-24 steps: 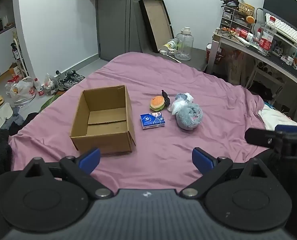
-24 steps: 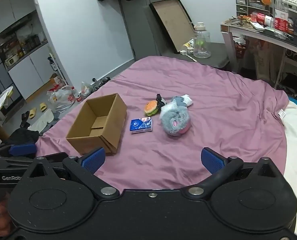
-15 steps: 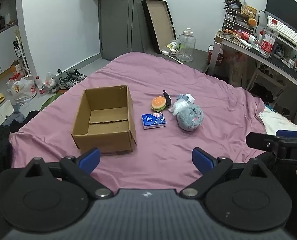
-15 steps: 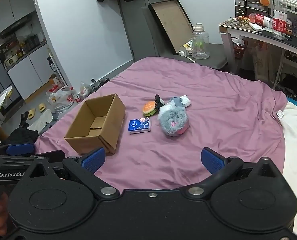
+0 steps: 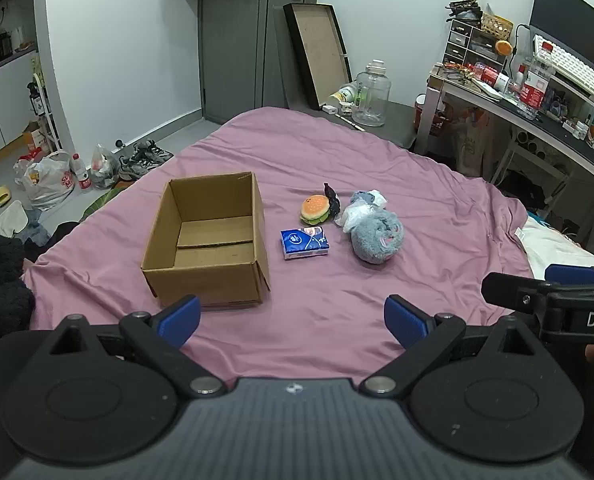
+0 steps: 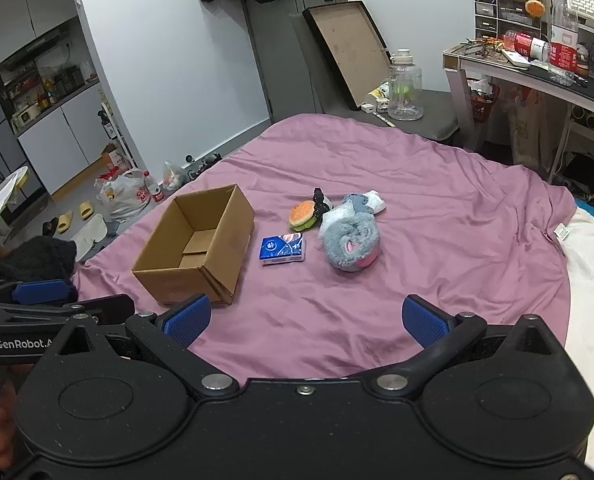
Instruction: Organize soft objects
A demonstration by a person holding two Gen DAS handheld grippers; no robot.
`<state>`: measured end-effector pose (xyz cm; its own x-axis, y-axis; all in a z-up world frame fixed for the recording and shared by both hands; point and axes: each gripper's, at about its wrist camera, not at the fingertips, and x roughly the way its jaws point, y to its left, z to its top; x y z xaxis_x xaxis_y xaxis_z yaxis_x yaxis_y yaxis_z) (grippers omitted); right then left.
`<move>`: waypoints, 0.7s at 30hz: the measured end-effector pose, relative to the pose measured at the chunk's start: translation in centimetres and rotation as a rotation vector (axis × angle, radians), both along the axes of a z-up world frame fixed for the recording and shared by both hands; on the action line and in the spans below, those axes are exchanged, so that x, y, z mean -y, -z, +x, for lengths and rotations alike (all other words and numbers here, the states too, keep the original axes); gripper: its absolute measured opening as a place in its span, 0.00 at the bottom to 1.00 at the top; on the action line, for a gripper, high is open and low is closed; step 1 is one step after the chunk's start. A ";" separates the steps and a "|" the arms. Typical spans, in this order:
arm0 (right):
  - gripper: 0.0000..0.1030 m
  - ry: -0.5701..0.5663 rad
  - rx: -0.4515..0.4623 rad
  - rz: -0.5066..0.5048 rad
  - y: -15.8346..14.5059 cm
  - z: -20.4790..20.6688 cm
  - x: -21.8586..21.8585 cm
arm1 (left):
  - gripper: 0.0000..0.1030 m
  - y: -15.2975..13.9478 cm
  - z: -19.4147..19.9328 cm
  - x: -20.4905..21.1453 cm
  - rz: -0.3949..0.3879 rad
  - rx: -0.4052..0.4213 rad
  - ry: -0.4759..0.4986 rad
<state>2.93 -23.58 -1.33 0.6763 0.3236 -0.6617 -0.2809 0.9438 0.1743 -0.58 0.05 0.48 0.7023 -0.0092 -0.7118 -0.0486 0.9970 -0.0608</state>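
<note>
Both views nearer cardboard box [image 5: 207, 240]; left tool [image 5: 293, 318], right tool [image 6: 305, 320] still spread.

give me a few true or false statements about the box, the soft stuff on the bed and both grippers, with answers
1. The cardboard box has nothing in it. True.
2. The left gripper is shut on the tissue pack. False: it is open and holds nothing; the pack lies on the purple sheet.
3. The burger toy lies farther from the grippers than the tissue pack. True.
4. The grey plush sits inside the box. False: it lies on the sheet, on the far side of the tissue pack from the box.
5. The right gripper is open. True.
</note>
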 end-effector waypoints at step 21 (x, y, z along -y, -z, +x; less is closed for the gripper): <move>1.00 -0.009 0.020 -0.003 -0.7 -0.8 0.2 | 0.95 -0.7 -0.7 0.0 -0.003 0.015 -0.016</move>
<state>2.15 -23.80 -0.62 0.6867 0.3273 -0.6491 -0.2926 0.9418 0.1653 -1.32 0.02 1.14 0.7128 -0.0002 -0.7014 -0.0634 0.9959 -0.0647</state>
